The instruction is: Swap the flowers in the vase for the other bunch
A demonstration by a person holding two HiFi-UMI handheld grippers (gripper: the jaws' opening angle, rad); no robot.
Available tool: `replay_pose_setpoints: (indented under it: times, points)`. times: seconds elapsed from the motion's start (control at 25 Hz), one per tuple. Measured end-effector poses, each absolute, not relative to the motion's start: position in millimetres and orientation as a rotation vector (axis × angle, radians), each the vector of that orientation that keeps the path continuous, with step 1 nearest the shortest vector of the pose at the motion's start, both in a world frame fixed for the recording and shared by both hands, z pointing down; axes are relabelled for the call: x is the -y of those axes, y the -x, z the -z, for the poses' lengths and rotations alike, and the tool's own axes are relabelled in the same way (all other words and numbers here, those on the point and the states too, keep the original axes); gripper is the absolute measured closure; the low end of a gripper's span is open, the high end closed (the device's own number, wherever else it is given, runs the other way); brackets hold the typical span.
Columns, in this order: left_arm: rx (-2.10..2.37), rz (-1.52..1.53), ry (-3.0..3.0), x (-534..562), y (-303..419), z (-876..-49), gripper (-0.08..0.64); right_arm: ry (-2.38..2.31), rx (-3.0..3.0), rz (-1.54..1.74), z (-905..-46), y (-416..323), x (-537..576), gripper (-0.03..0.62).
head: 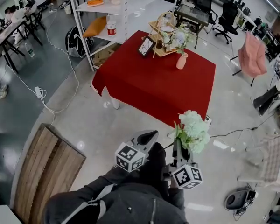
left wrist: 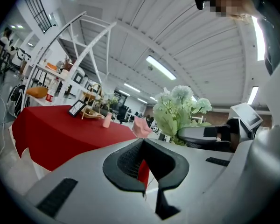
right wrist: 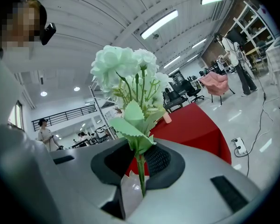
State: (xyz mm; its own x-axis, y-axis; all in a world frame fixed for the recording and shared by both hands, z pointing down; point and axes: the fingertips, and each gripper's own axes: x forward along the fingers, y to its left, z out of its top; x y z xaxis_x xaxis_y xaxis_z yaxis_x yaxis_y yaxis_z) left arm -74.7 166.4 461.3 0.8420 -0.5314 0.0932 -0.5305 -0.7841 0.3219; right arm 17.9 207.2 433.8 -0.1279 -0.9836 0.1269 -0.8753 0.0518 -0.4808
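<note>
Two grippers sit low in the head view, both over the grey floor [head: 107, 125] and well short of the table [head: 154, 85]. The left gripper [head: 148, 135] is empty: its fingers [left wrist: 126, 161] are together, and only a sliver of the red cloth beyond shows through the notch between the pads. The right gripper [head: 177, 143] has its fingers [right wrist: 159, 160] clamped on the thin green stem of the pale green-white bunch [right wrist: 126, 69]. The stem runs upright through the pads, with a serrated leaf just above them and the blooms on top. In the head view that bunch [head: 192, 130] sits just beside the left gripper's tip, on its right. The pink vase [head: 181, 60] stands upright on the far side of the table, with its own flowers [head: 177, 37] in it, whitish with green, just in front of a wooden tiered stand [head: 159, 29]. A dark picture frame [head: 146, 46] leans left of the stand. A white shelf unit [head: 107, 10] stands past the table's far-left corner. Both gripper views point level at the table, and the vase is small in each.
</note>
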Motion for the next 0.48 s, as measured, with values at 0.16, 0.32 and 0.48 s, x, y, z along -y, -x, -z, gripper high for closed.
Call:
replay_pose_setpoints:
  times: [0.16, 0.32, 0.48]
  points:
    - [0.805, -0.001, -2.679, -163, 73, -462, 0.551, 1.891, -2.1, 0.686, -437, -17, -203, 0.534]
    - [0.817, 0.007, -2.676, -155, 71, -461, 0.551, 1.884, -2.117, 0.686, -437, -19, -195, 0.534]
    - [0.823, 0.014, -2.675, -140, 68, -462, 0.551, 1.881, -2.124, 0.687, -438, -22, -179, 0.534]
